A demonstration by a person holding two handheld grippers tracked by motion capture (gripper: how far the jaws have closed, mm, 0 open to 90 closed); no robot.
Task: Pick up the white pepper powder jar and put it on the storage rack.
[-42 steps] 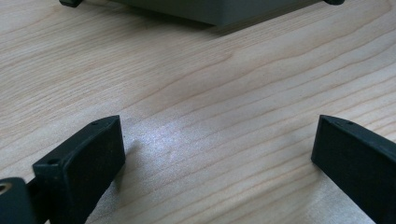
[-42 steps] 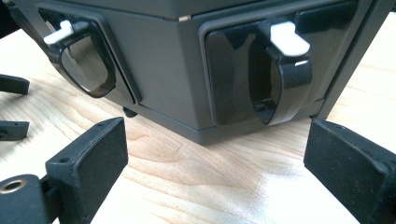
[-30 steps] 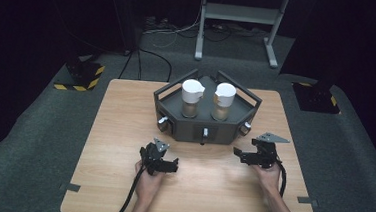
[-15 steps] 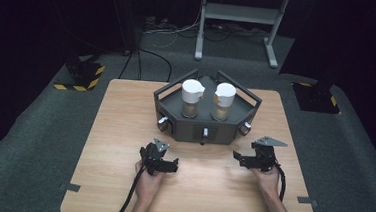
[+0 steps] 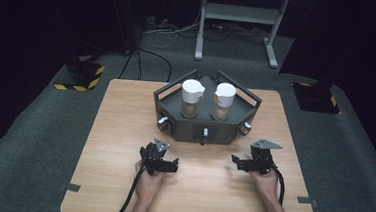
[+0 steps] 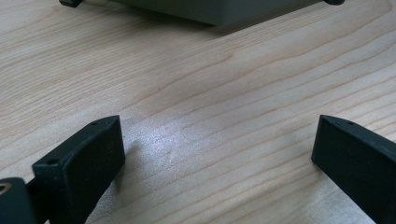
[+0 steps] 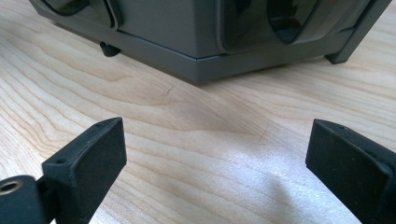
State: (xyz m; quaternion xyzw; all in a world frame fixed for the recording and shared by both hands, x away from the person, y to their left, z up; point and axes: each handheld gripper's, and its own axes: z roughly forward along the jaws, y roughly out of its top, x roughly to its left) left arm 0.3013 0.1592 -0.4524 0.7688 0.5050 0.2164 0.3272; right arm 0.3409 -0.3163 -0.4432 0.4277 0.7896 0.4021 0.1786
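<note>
So far nothing is picked up. On the tabletop (image 5: 124, 131), near its far edge, sits a dark stand (image 5: 204, 118) with two cups (image 5: 192, 91). Both hands rest by the near edge. The left hand-held gripper (image 5: 172, 165) and right hand-held gripper (image 5: 237, 162) gape wide, holding nothing. Next, I think, reach forward to the cups.

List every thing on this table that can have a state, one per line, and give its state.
Left gripper: open, black fingers wide apart, nothing between them, low over the table.
Right gripper: open, empty, aimed at the rack.
Left white-capped jar: upright in the rack, cap on.
Right white-capped jar: upright in the rack, cap on.
Dark grey angular rack: standing flat on the light wooden table, holding both jars.
</note>
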